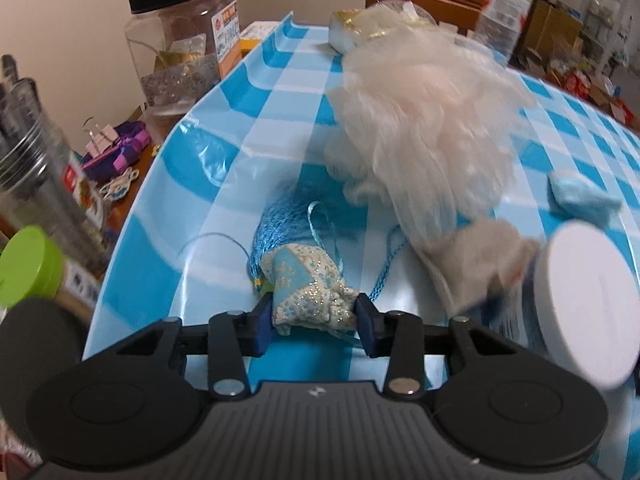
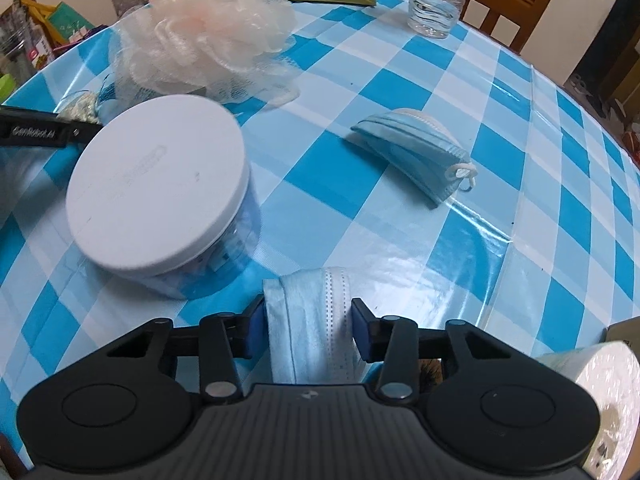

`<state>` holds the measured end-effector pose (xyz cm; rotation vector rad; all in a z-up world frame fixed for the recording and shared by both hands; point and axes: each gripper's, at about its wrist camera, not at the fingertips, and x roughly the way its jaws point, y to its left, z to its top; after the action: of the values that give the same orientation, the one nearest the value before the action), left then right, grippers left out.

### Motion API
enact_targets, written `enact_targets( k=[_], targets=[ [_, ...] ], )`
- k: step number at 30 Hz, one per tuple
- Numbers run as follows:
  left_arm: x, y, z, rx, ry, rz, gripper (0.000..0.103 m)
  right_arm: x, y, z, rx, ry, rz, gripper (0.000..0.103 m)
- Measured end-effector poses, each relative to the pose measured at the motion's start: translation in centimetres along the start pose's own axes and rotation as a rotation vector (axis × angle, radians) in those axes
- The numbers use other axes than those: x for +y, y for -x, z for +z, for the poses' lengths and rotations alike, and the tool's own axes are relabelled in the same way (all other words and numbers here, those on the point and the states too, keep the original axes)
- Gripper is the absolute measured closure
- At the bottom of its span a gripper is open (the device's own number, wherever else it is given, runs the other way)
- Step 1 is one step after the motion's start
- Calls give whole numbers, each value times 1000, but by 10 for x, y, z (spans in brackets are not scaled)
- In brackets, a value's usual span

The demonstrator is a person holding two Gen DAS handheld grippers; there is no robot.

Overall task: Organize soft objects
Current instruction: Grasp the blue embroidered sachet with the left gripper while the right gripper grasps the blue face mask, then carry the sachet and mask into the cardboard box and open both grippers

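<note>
Left wrist, sachet (image 1: pixel 312 300) between fingers (image 1: pixel 262 326) (pinched)

The counter (image 2: pixel 460 80) wore a cloth checked in bright blue, pale blue and white, under a pale pink-white mesh puff (image 2: pixel 208 36), a white-lidded jar (image 2: pixel 156 184), a folded blue mask (image 2: pixel 416 152) and a blue-tasselled, silver-glittered sachet (image 1: pixel 308 292).

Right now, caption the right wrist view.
Right tongs pinch a folded face mask beside a white-lidded jar.

Motion-blurred mesh sponge (image 1: pixel 420 120) – white paper roll (image 2: pixel 608 392) cut by frame edge
</note>
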<state>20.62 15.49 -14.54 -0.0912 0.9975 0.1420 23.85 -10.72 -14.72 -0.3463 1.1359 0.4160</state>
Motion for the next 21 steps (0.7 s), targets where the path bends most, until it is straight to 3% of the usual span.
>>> enact_targets(
  k=[8, 21],
  targets=[
    [-2, 26, -13, 7, -56, -41, 66, 8, 14, -5, -13, 22, 5, 61],
    [-19, 86, -26, -33, -260, -126, 67, 24, 60, -20, -71, 52, 5, 61]
  ],
)
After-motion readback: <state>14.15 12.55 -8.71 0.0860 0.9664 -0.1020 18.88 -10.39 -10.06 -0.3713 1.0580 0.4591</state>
